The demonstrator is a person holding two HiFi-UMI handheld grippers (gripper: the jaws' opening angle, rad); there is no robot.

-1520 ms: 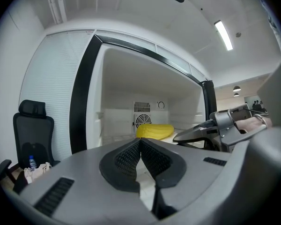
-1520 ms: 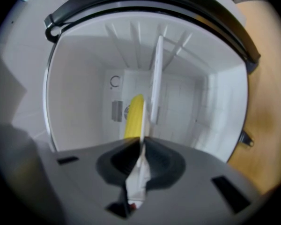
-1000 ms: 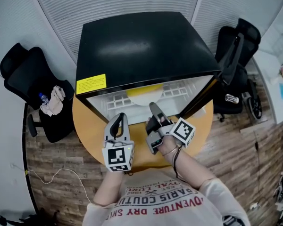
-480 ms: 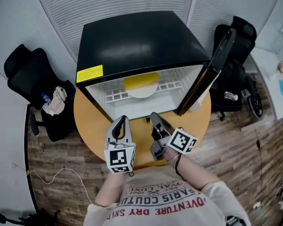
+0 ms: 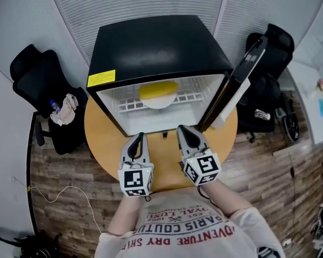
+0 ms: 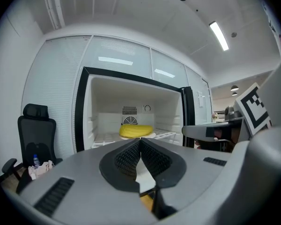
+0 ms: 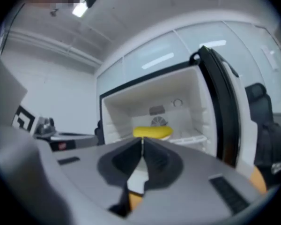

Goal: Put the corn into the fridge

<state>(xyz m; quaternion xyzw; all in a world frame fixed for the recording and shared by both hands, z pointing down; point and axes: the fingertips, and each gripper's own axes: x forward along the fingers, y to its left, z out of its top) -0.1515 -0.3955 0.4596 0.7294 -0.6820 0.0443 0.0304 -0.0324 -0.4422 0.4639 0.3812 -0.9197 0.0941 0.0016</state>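
Fingers of the left gripper: closed tip to tip, with nothing between them.
Fingers of the right gripper: pressed together at the tips and empty.
Gripper position: both hang side by side over the round table, just in front of the open fridge and clear of it.
Corn: it lies on a white plate on the wire shelf inside the fridge, near the shelf's front.
Door: it stands wide open on the right, beside the right gripper.
Task status: we judge the placing done. What appears to remain is shutting the door.
Hazard, plate overhang: we cannot tell whether the plate projects past the shelf's front edge. If it does, a closing door could strike it and tip the corn out.
Hazard, door swing: a hard push from closed tips may slip off the door's smooth edge, and the door may then bounce back open.
Hazard, clearance: the left gripper sits before the opening and could be caught if it is not drawn back first.
Precaution: we advise a slow, steady push.
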